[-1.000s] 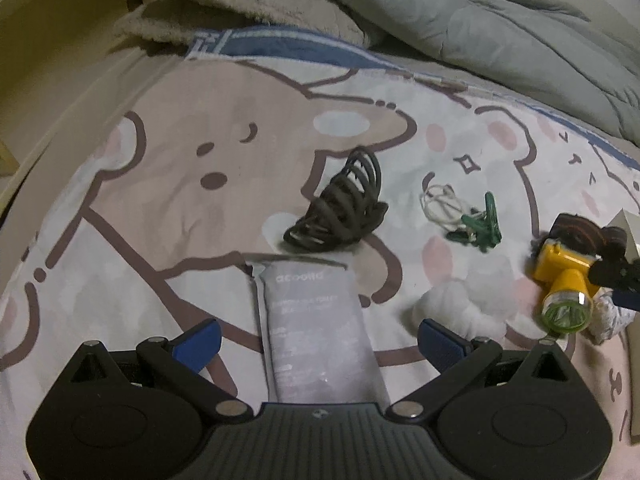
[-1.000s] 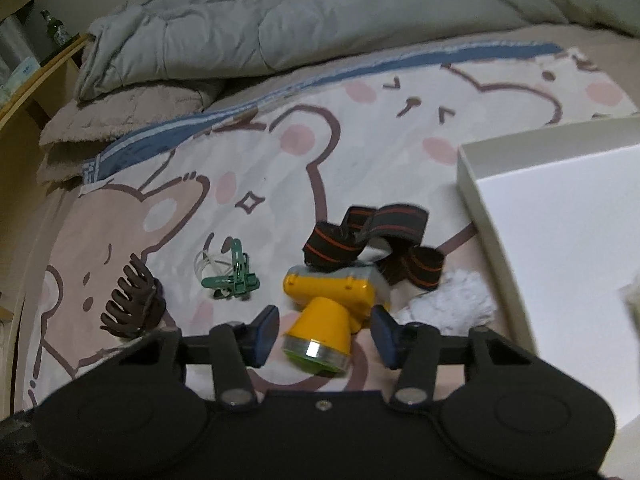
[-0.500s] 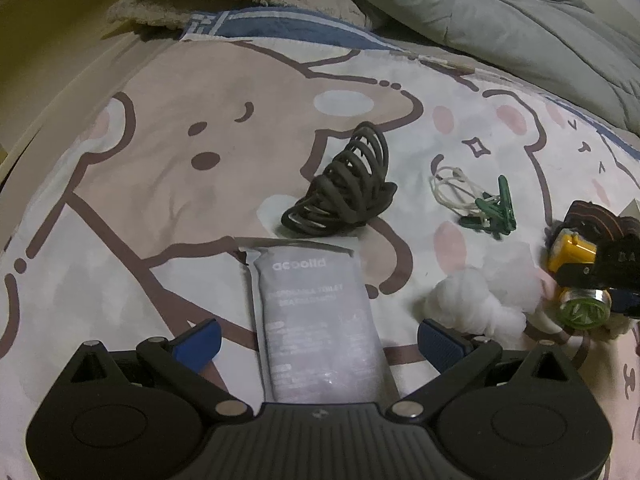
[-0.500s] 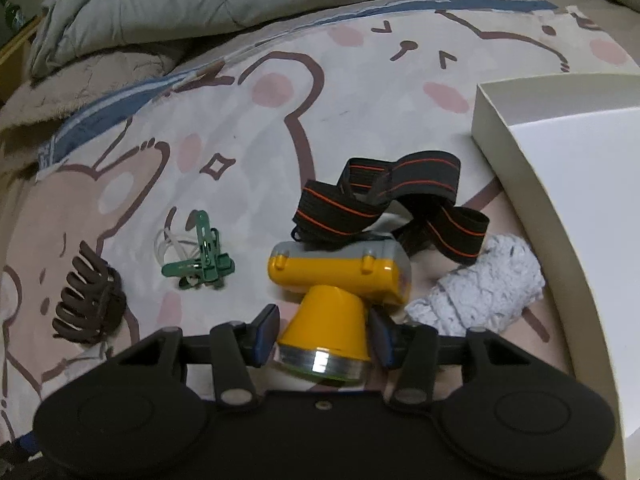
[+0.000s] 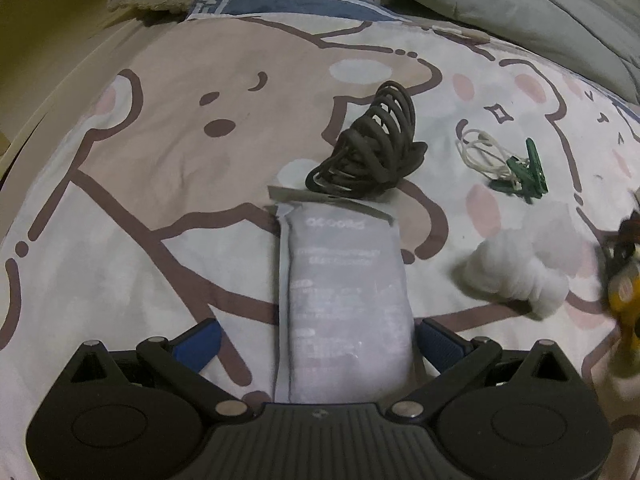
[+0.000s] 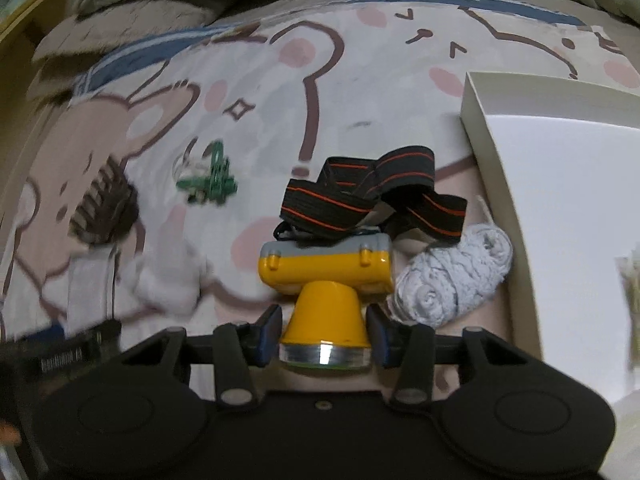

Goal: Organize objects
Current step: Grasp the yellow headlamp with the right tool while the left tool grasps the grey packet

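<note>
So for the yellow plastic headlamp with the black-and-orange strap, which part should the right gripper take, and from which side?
Best bet is the yellow cone-shaped lamp head, taken from the lens end, which faces the right gripper. The cone narrows toward the boxy body, so pads on its two sloped flanks fit, as the blue fingers already bracket it. The loose strap behind would likely slip.

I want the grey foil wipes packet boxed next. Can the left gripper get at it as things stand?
Probably yes: the grey foil wipes packet lies flat between the open left gripper fingers, nothing covering it.
</note>
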The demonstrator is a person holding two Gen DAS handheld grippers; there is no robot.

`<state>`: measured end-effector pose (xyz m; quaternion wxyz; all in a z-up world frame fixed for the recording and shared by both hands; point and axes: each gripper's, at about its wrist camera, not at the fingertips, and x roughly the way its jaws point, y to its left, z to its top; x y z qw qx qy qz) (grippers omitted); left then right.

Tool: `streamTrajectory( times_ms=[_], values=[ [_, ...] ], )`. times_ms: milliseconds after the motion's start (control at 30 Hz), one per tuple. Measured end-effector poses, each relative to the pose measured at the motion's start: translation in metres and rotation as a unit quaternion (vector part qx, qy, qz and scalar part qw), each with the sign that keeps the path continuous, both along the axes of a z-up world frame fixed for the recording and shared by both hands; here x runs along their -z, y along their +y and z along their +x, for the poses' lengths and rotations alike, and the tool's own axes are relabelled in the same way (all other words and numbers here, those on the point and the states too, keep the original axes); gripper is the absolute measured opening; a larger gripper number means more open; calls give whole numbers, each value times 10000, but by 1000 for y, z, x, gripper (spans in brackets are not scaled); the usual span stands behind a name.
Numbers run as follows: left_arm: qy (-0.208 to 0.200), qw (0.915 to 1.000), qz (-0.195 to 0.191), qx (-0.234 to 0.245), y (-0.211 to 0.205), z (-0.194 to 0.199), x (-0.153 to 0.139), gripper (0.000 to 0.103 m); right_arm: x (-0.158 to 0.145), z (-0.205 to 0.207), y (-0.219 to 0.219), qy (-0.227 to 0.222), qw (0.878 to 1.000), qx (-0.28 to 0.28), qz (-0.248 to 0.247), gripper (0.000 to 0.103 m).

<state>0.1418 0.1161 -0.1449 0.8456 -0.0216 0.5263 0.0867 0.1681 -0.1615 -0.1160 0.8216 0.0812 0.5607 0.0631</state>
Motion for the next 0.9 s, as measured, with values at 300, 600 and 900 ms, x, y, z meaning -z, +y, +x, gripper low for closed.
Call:
streamTrajectory(
  times_ms=[300,600,900],
  values=[
    [-56,9993,-25,360,1,-17,-8,70,-4,-60,-13,22,9961,-843,-242,44],
    [79,9930,-43,1179,-28,-54,-10,64,-11,-112,-32,92,9925,-1145,-407,44],
    [379,9782,-297,2019,-68,-100,-15,62,-10,-147,-41,104,9871,-1459,-646,44]
  ],
)
